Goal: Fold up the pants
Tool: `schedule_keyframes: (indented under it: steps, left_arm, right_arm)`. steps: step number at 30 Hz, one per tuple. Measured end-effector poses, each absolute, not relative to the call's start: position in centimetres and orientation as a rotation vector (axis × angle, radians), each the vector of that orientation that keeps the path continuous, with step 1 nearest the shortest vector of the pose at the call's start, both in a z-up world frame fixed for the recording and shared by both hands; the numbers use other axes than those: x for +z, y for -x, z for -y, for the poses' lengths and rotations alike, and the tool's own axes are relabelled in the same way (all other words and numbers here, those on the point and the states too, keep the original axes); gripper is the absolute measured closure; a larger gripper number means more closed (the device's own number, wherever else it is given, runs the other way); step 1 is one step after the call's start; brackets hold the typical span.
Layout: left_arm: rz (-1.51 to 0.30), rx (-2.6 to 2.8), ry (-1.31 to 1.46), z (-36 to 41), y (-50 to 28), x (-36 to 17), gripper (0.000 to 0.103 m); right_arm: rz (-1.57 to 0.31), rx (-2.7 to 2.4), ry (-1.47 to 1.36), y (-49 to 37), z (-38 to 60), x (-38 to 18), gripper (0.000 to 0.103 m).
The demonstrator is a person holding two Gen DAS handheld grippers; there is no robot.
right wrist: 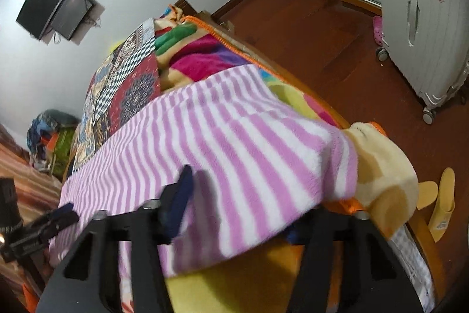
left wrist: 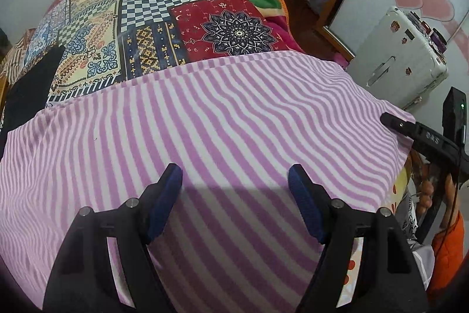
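Observation:
Pink-and-white striped fleece pants [left wrist: 222,113] lie spread across the near end of the bed. My left gripper [left wrist: 234,178] hovers over their middle, open, with nothing between its blue pads [left wrist: 173,184]. My right gripper [left wrist: 390,119] is at the pants' right edge. In the right wrist view the pants [right wrist: 234,137] drape over my right gripper [right wrist: 240,195]. One finger [right wrist: 184,187] rests on top of the cloth and the other is hidden beneath the corner, so whether the pads pinch cannot be seen. The left gripper [right wrist: 63,214] shows at the pants' far side.
A patchwork cover [left wrist: 176,19] and a bright plush blanket [right wrist: 199,60] cover the bed. A black item [left wrist: 32,84] lies at the bed's left. A white suitcase [right wrist: 425,19] and yellow slippers [right wrist: 439,204] are on the red floor. An orange sleeve [left wrist: 448,248] shows at the right.

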State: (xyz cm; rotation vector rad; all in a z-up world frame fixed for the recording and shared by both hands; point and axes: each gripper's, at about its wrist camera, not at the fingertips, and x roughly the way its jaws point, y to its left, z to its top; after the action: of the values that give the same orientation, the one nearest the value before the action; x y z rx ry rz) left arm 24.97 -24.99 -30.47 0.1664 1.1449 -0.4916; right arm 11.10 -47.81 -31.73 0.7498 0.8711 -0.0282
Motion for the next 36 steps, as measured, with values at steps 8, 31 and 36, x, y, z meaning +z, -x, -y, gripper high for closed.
schedule_keyframes:
  steps: [8,31,36]
  left_arm:
    - [-1.135,-0.495,-0.133,24.4,-24.9,-29.9,0.028]
    - [-0.909,-0.286,0.032,7.6,-22.7,-23.0,0.028]
    - [-0.892,-0.217,0.082,2.9,-21.5,-23.1,0.028]
  right_arm:
    - [-0.776,-0.005,-0.666,-11.3,47.5,-28.3,0.094]
    - [-0.534,0.325,-0.308,-16.6,32.1,-13.3,0.095]
    - [-0.563,0.455,-0.226,-18.1,26.0,-12.7,0.095]
